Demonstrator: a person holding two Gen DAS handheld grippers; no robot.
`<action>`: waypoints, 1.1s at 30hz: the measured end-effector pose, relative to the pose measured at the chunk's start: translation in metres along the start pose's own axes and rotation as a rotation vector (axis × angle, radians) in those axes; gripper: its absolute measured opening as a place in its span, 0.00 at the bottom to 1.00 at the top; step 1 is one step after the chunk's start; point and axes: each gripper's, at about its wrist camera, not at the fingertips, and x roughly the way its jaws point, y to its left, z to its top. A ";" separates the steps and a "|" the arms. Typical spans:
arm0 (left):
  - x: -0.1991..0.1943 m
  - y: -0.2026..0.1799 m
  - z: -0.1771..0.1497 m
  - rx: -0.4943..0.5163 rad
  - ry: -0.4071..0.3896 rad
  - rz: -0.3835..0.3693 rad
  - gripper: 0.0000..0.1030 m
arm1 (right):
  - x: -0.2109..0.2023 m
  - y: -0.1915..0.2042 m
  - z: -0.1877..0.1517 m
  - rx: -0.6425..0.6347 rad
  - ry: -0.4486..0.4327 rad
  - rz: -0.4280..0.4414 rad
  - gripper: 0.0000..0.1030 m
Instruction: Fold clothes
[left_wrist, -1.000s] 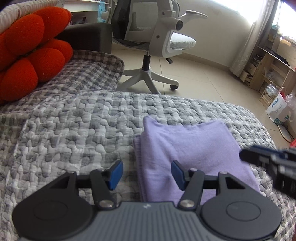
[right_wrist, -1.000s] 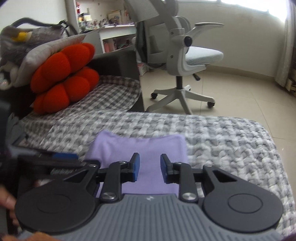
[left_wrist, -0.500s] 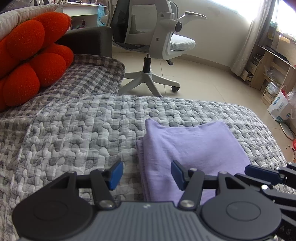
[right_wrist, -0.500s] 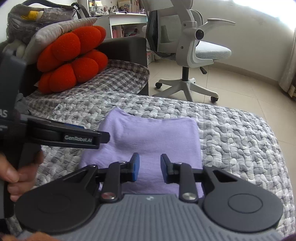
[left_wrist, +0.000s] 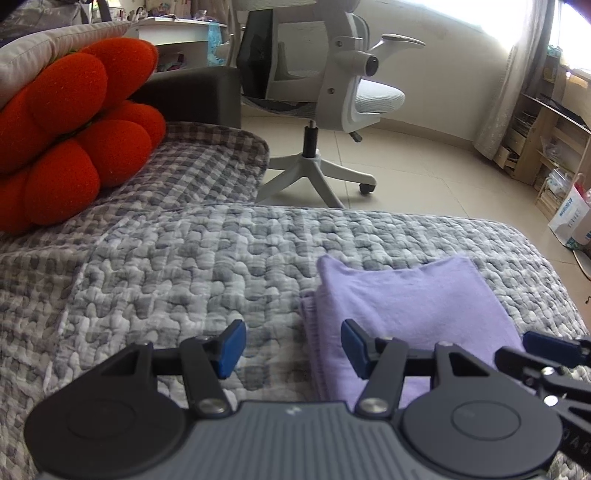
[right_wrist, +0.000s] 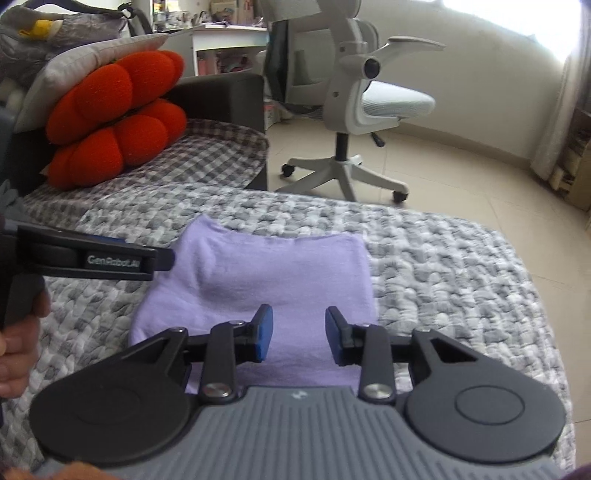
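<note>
A folded lilac garment lies flat on the grey quilted bedspread. My left gripper hovers open over the garment's left edge, with nothing between its blue pads. My right gripper hangs above the near half of the garment, its jaws opening and empty. The left tool's finger reaches in from the left of the right wrist view, held by a hand. The right tool's tip shows at the right edge of the left wrist view.
A red lobed cushion rests on a checked pad at the back left. A white office chair stands on the tiled floor beyond the bed. Wooden shelves line the right wall. The bed's far edge drops off behind the garment.
The right gripper's jaws have spread wider over the lilac garment. Both views have shifted slightly, and the left tool shows further into the right wrist view.
</note>
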 end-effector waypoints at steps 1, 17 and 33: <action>0.000 0.001 0.000 -0.002 0.001 0.001 0.57 | 0.000 -0.001 0.000 -0.001 -0.003 -0.008 0.35; 0.003 0.005 0.000 -0.049 0.032 -0.052 0.52 | 0.000 0.002 -0.004 -0.033 -0.012 -0.047 0.35; 0.003 0.027 0.010 -0.120 0.056 -0.095 0.29 | -0.001 0.024 -0.011 -0.093 -0.024 0.114 0.35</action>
